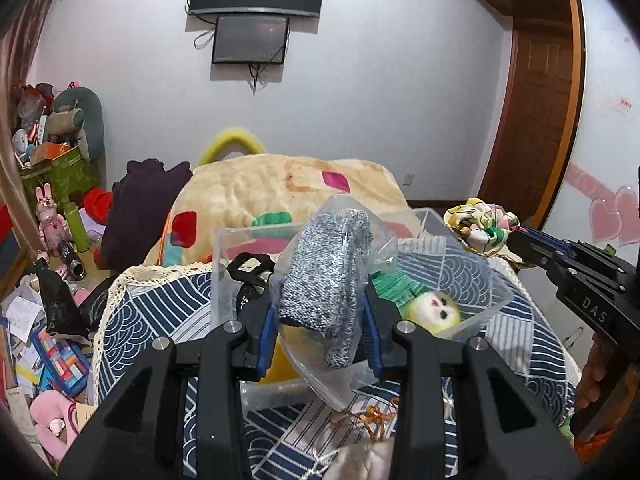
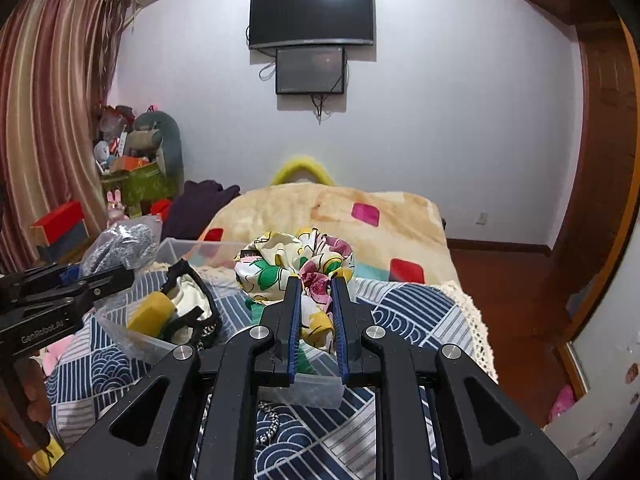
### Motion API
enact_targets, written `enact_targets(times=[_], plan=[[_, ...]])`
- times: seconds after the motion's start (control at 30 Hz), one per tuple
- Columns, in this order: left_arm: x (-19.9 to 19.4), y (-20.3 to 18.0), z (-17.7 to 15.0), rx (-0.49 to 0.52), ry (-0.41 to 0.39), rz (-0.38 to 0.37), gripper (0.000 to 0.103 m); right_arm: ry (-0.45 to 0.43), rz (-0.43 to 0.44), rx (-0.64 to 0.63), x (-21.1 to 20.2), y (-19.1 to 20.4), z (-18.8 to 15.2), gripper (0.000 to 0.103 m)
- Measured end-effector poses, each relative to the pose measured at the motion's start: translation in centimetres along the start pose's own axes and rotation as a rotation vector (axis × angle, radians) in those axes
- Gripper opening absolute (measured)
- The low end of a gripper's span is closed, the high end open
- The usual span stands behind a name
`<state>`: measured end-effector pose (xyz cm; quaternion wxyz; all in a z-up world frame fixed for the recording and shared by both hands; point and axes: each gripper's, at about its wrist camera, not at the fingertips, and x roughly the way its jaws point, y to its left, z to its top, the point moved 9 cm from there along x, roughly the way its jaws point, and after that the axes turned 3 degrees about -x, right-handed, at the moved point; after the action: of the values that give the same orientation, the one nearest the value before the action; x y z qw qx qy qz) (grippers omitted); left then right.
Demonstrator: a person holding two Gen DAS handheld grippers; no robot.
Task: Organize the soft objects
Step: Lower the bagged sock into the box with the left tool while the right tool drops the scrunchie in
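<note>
My left gripper is shut on a clear plastic bag holding a grey knitted item, lifted above a clear plastic bin on the bed. The bin holds a yellow plush face, a green knit piece and a black-strapped item. My right gripper is shut on a floral fabric scrunchie, held above the bin's near wall. The right gripper also shows in the left wrist view, with the scrunchie. The left gripper shows at the left of the right wrist view.
The bin stands on a blue patterned bed cover. A beige blanket lies behind it. A dark garment and cluttered boxes and toys lie at the left. Two screens hang on the wall. A wooden door is at the right.
</note>
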<state>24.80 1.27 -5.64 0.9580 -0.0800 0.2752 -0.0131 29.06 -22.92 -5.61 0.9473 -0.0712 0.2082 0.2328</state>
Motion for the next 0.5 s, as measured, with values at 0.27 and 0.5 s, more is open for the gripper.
enact_targets(times=[0.27,0.5], plan=[[3.9,-0.4,-1.7,0.025,0.105,-0.002,0.036,0.092,-0.005,-0.019,2.9,-0.1,-1.8,0.013],[5.5,-0.5,-2.2,0.061,0.142,0.017,0.037,0.150,-0.009,-0.041,4.1,0.1,-3.4,0.014]])
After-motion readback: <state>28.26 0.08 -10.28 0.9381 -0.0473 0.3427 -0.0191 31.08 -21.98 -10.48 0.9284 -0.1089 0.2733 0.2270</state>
